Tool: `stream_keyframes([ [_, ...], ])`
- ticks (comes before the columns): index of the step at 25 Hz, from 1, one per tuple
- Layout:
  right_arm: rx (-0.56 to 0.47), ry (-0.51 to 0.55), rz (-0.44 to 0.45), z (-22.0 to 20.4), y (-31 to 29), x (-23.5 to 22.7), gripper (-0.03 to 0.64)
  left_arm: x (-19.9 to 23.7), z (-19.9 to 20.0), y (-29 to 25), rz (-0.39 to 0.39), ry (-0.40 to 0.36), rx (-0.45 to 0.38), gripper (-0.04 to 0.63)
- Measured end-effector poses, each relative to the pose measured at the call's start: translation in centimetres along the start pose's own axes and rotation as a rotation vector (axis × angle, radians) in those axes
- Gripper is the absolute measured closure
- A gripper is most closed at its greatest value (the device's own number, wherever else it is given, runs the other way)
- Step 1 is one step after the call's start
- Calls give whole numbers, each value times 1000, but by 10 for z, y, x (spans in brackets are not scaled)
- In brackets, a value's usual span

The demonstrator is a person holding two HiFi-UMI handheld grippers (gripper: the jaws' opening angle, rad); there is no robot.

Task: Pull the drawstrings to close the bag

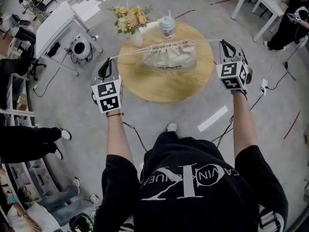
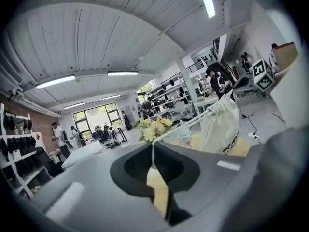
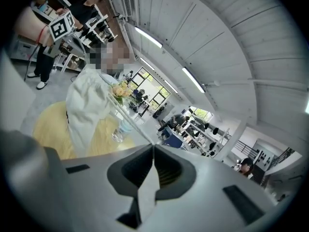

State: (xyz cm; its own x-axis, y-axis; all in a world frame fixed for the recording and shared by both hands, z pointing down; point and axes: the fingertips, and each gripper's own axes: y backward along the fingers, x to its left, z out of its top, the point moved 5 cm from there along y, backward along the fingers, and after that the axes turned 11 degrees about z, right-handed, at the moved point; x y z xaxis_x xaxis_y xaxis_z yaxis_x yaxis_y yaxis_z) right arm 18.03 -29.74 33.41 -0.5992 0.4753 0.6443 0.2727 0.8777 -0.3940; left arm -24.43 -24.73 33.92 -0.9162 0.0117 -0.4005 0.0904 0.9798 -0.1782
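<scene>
A cream drawstring bag [image 1: 170, 57] lies on the round wooden table [image 1: 145, 83], its mouth gathered tight along the top. A white drawstring [image 1: 130, 52] runs taut from the left end of the mouth to my left gripper [image 1: 106, 63], which is shut on it. On the other side the drawstring [image 1: 207, 40] stretches to my right gripper [image 1: 225, 44], shut on that cord too. In the left gripper view the jaws [image 2: 152, 146] pinch the cord [image 2: 186, 125], which leads to the bag [image 2: 221, 124]. From the right gripper [image 3: 153, 146] the cord [image 3: 130, 122] leads up to the bag [image 3: 87, 108].
A vase of yellow flowers [image 1: 130, 21] and a lidded plastic cup [image 1: 167, 27] stand at the table's far edge behind the bag. A white desk [image 1: 55, 25] and a small white machine [image 1: 81, 47] stand far left. Cables trail on the floor at the right.
</scene>
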Motion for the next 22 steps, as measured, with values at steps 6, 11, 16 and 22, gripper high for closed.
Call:
stream_keyframes([
  [6,-3,5,9,2,-4,-3,594,5,-3,1,-6,-12,8,575],
  [11,-10,9,8,1,0,-2,594,7,-5,4,-12,-17,6,575],
  [16,-11,28,5,0,-3,-4,594,9,-8,1,-14,-5,8,575],
  [22,-62,-123,34,4,-2,-1,594,11,1,1,11,84,-17,576],
])
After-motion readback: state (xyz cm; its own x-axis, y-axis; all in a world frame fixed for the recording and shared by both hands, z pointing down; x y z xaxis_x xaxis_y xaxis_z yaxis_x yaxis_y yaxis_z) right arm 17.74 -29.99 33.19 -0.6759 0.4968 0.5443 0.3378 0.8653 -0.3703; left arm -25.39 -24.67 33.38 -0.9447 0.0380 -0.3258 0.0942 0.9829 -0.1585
